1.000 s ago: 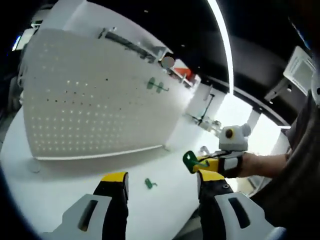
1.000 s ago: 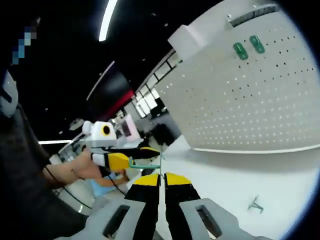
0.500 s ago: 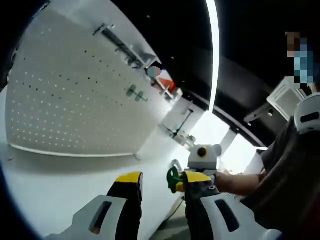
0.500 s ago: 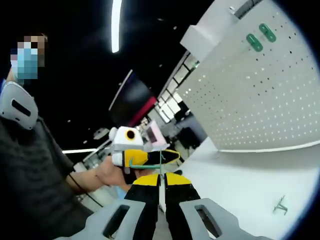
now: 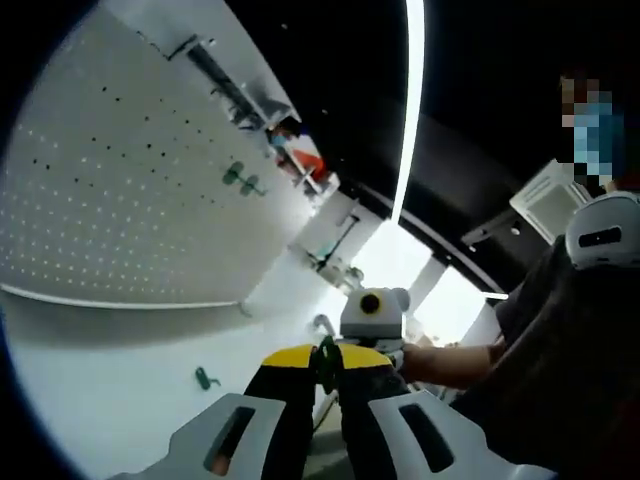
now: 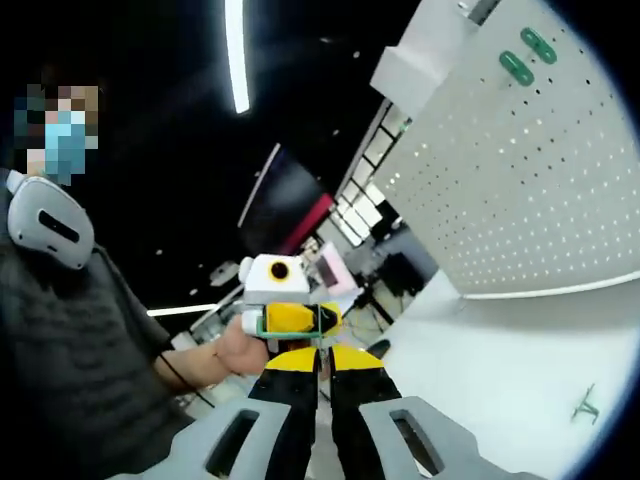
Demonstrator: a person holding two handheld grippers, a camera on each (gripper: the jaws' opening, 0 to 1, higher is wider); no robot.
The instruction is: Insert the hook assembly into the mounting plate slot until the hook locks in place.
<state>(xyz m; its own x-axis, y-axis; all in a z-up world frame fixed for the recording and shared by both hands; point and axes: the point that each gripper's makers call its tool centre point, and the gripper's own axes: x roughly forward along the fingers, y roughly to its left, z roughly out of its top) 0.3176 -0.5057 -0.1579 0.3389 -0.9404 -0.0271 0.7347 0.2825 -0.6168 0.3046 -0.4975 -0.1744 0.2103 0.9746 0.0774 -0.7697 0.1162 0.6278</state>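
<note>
Mid-handover above the desk edge — left gripper (image 5: 327, 368) and right gripper (image 6: 321, 362) both pinched tight on the green hook (image 5: 326, 357). Next — aligning with the pegboard (image 6: 520, 190) slot.

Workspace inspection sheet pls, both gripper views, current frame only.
Surface: white table, mostly bare, with an upright white pegboard standing on it.
Job's things: green hook piece pinched between the left gripper's jaws, facing the right gripper; thin green piece at the right gripper's jaw tips, in front of the left gripper. Two green hooks already hung high on the pegboard.
Clutter: one loose green hook lying on the table below the pegboard.
Grippers: left gripper shut on the hook piece; right gripper jaws nearly together on the thin piece. Tips meet close.
Cables: a thin dark lead along the person's forearm.
Surroundings: dark ceiling with a strip light; bright windows beyond.
</note>
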